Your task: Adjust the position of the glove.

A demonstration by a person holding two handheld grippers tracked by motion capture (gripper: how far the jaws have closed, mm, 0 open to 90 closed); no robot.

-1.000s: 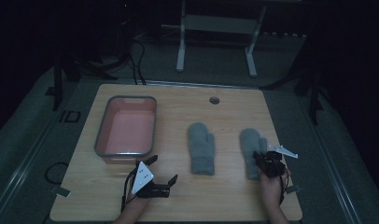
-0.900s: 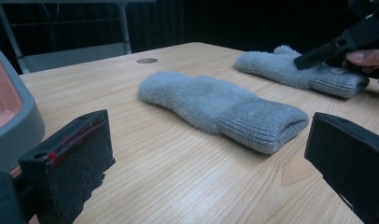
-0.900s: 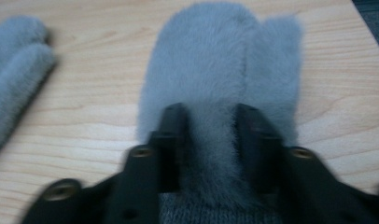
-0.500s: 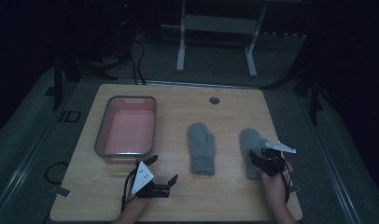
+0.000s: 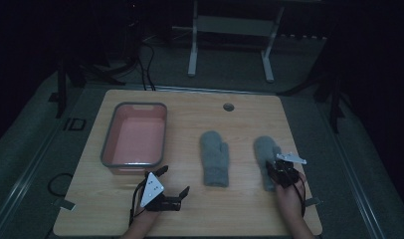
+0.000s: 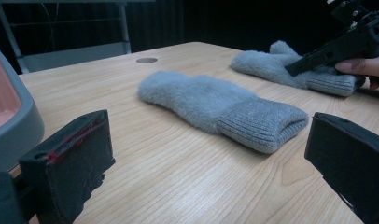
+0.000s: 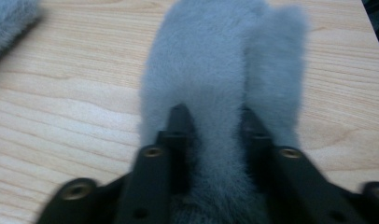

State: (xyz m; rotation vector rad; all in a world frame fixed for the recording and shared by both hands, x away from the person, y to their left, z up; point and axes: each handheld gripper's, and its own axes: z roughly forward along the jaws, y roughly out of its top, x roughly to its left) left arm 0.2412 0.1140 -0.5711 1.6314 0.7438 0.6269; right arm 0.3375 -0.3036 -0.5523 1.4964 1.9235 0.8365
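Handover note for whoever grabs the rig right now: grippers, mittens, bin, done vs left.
Right gripper: jaws have just been closing and now pinch the right mitten in its fluffy body; it lies flat on the table, not lifted.
Left gripper: open, holding nothing, resting on the table near the bin's near corner.
Left mitten: flat at mid-table, untouched, cuff toward the person.
Pink bin: at the table's left, nothing inside.
Done: grip on the right mitten.
Left, probably: lift it and carry it to the bin, then the same for the left mitten.
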